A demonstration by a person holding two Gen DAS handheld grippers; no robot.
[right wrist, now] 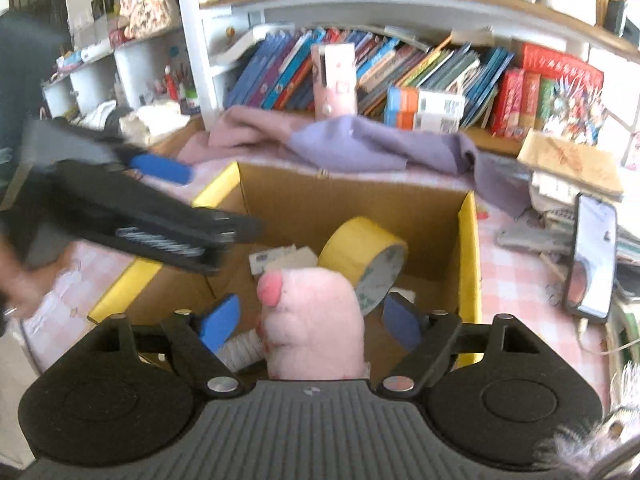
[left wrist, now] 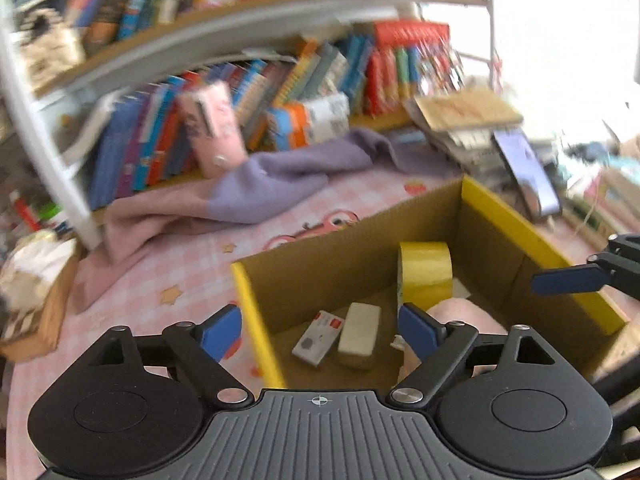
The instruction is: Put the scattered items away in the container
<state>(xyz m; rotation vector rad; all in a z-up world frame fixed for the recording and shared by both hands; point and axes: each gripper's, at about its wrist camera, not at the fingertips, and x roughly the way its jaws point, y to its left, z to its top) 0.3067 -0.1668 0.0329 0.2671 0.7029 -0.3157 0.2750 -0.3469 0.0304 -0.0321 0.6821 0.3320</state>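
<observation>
A cardboard box with yellow rims (left wrist: 504, 208) (right wrist: 468, 252) stands on the pink checked tablecloth. Inside it are a yellow tape roll (left wrist: 426, 274) (right wrist: 362, 256), a pale eraser block (left wrist: 359, 330), a small white card pack (left wrist: 318, 338) and a pink plush toy (right wrist: 316, 320) (left wrist: 460, 312). My left gripper (left wrist: 320, 328) is open over the box's left wall. My right gripper (right wrist: 310, 322) is open, with the plush toy between its fingers, not pinched. The right gripper's blue fingertip shows at the right in the left wrist view (left wrist: 568, 278).
A purple and pink cloth (left wrist: 248, 192) (right wrist: 360, 144) lies behind the box. Books fill the shelf at the back (left wrist: 320, 76). A phone (right wrist: 592, 256) and stacked papers (right wrist: 568, 160) lie to the right. A small box of clutter (left wrist: 36, 292) sits at the left.
</observation>
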